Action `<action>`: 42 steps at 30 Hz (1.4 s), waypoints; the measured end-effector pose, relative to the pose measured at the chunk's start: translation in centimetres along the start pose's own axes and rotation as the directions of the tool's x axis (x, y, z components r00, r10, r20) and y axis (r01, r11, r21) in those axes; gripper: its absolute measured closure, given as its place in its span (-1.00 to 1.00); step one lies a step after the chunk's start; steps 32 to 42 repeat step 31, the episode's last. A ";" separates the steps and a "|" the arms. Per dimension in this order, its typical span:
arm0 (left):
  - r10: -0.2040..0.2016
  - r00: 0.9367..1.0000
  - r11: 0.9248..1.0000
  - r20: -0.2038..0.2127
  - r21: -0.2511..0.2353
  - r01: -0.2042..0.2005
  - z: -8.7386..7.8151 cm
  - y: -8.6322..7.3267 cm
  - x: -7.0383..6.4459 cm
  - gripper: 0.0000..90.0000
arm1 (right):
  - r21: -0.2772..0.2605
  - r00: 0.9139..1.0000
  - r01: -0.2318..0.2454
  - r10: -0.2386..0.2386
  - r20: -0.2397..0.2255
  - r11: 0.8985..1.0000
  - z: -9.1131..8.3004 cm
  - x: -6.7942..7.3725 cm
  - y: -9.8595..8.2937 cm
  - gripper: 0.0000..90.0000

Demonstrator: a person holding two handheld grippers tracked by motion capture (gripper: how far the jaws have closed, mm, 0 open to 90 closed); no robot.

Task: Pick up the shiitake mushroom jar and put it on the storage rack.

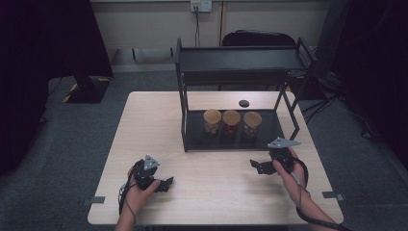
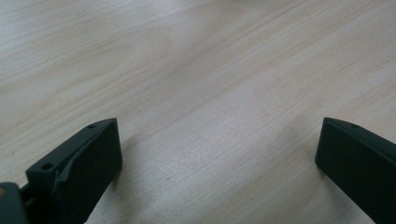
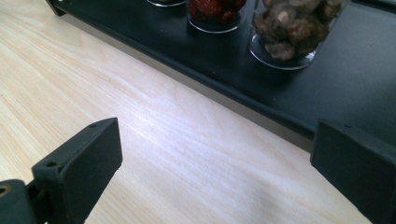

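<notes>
With both grippers' jaws wide and empty, the right gripper nears the right jar at the tray's front-right: glass, fragile, slippery, best gripped mid-body.

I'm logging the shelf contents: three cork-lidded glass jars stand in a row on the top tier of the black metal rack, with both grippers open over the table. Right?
Not quite. The three cork-lidded glass jars stand on the bottom tier of the black metal rack, not the top, as the high view shows. The rest holds: the left gripper and right gripper are both open over the light wooden table.
</notes>
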State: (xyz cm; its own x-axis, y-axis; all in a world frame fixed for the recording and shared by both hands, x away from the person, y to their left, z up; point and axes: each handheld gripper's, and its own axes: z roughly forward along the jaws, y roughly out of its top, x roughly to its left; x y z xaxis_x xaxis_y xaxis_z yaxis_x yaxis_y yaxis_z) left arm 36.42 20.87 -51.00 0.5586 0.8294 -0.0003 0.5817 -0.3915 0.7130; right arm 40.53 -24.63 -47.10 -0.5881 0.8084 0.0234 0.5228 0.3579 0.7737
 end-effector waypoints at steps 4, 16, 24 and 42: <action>0.000 1.000 1.000 0.000 0.000 0.000 0.0 0.0 0.0 -1.00 | 0.003 1.000 -0.006 0.006 0.000 1.000 -0.3 -0.2 -0.6 -0.97; 0.000 1.000 1.000 0.000 0.000 0.000 0.0 0.0 0.0 -1.00 | 0.033 1.000 0.006 -0.007 0.004 0.999 -1.8 -0.7 -3.2 -0.97; 0.001 1.000 1.000 0.000 0.001 -0.001 0.0 0.0 0.0 -1.00 | 0.065 1.000 0.029 -0.030 0.009 0.997 -2.5 -1.1 -5.3 -0.97; 0.000 1.000 1.000 0.000 0.000 0.000 0.0 0.0 0.0 -0.99 | 0.087 0.999 0.037 -0.039 0.018 0.996 -2.7 -1.5 -6.8 -0.97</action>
